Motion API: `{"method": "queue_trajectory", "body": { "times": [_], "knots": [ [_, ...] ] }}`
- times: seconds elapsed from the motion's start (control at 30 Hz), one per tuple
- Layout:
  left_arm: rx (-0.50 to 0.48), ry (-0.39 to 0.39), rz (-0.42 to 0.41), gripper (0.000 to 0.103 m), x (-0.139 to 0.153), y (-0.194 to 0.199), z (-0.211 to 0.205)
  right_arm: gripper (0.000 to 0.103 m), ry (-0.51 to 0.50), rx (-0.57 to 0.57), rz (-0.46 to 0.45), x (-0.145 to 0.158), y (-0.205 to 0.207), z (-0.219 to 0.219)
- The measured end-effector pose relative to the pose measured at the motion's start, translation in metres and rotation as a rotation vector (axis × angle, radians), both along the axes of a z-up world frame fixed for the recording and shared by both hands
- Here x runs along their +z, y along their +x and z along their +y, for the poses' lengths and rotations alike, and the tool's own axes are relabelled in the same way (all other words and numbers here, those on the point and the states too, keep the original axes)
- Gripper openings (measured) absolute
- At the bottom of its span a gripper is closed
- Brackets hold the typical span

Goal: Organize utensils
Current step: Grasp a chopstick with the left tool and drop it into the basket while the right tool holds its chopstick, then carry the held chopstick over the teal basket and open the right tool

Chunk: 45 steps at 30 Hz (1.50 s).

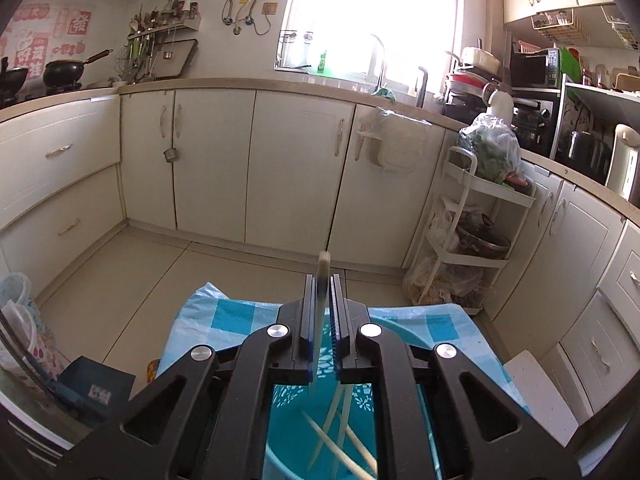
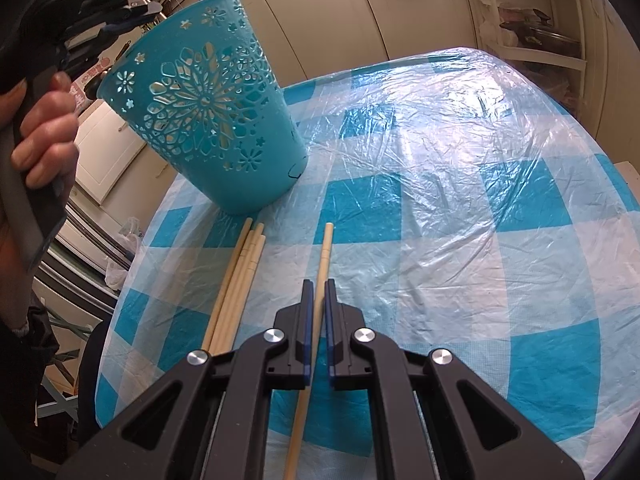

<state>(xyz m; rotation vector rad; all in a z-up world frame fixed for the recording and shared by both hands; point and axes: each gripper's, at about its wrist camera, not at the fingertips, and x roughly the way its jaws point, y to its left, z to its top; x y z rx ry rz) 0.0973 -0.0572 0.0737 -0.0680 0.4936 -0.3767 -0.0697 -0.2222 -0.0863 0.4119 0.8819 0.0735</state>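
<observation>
A teal cut-out plastic basket (image 2: pixel 208 112) stands on the checked table (image 2: pixel 440 200) at the far left. My left gripper (image 1: pixel 322 280) hangs right above its mouth (image 1: pixel 288 432), where several pale chopsticks (image 1: pixel 340 420) lie inside. One chopstick (image 1: pixel 323 264) stands upright between the jaws, with a gap showing on its right side, so the pads do not press on it. The right wrist view shows that left gripper (image 2: pixel 148 8) over the basket rim, held by a hand (image 2: pixel 44 128). My right gripper (image 2: pixel 319 284) is shut on a single chopstick (image 2: pixel 326 248) lying on the cloth. A loose bundle of chopsticks (image 2: pixel 240 280) lies just to its left.
Clear plastic sheeting covers the blue-and-white cloth. The table's rounded edge (image 2: pixel 120 300) runs close to the left of the bundle. Beyond the table are cream cabinets (image 1: pixel 288 168), a white trolley rack (image 1: pixel 472 240) and tiled floor (image 1: pixel 140 280).
</observation>
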Motion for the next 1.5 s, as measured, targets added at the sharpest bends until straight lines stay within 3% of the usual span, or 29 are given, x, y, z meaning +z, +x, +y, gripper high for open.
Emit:
{"method": "queue_trajectory", "body": {
  "times": [0.07,0.13,0.3,0.4,0.53,0.63,0.73,0.9,1.1,1.13,1.17,1.23,1.5],
  "knots": [
    [0.003,0.009,0.011,0.023,-0.001,-0.007,0.007,0.006,0.000,0.000,0.000,0.000,0.000,0.000],
    [0.020,0.007,0.008,0.044,0.000,-0.020,0.021,0.006,-0.001,0.000,0.000,0.001,0.000,0.001],
    [0.071,-0.015,-0.008,0.065,0.001,-0.059,0.068,0.007,-0.008,0.002,0.000,0.001,0.000,0.002],
    [0.113,-0.017,0.017,0.076,-0.016,-0.081,0.094,0.010,-0.043,0.017,0.003,0.003,-0.001,0.009],
    [0.109,0.038,0.142,0.078,-0.068,-0.091,0.107,0.016,-0.149,0.044,0.017,0.007,-0.003,0.027],
    [0.102,0.059,0.229,0.078,-0.105,-0.088,0.108,0.009,-0.255,0.051,0.030,0.007,-0.002,0.038],
    [0.082,0.068,0.294,0.078,-0.128,-0.081,0.103,0.006,-0.243,0.017,0.045,0.008,-0.003,0.036],
    [0.039,0.113,0.302,0.078,-0.139,-0.083,0.089,0.006,-0.204,-0.002,0.065,0.009,-0.014,0.032],
    [0.007,0.142,0.322,0.080,-0.141,-0.082,0.081,0.015,-0.367,0.082,0.060,0.011,-0.012,0.051],
    [0.007,0.141,0.326,0.080,-0.142,-0.081,0.081,0.014,-0.347,0.072,0.062,0.011,-0.011,0.050],
    [0.007,0.138,0.332,0.080,-0.143,-0.081,0.082,0.005,-0.322,0.055,0.068,0.011,-0.011,0.046],
    [0.003,0.133,0.339,0.080,-0.143,-0.081,0.082,0.005,-0.238,0.029,0.064,0.014,-0.013,0.038],
    [-0.005,0.149,0.357,0.080,-0.146,-0.080,0.079,0.005,-0.060,-0.013,-0.055,0.046,-0.024,0.021]
  ]
}}
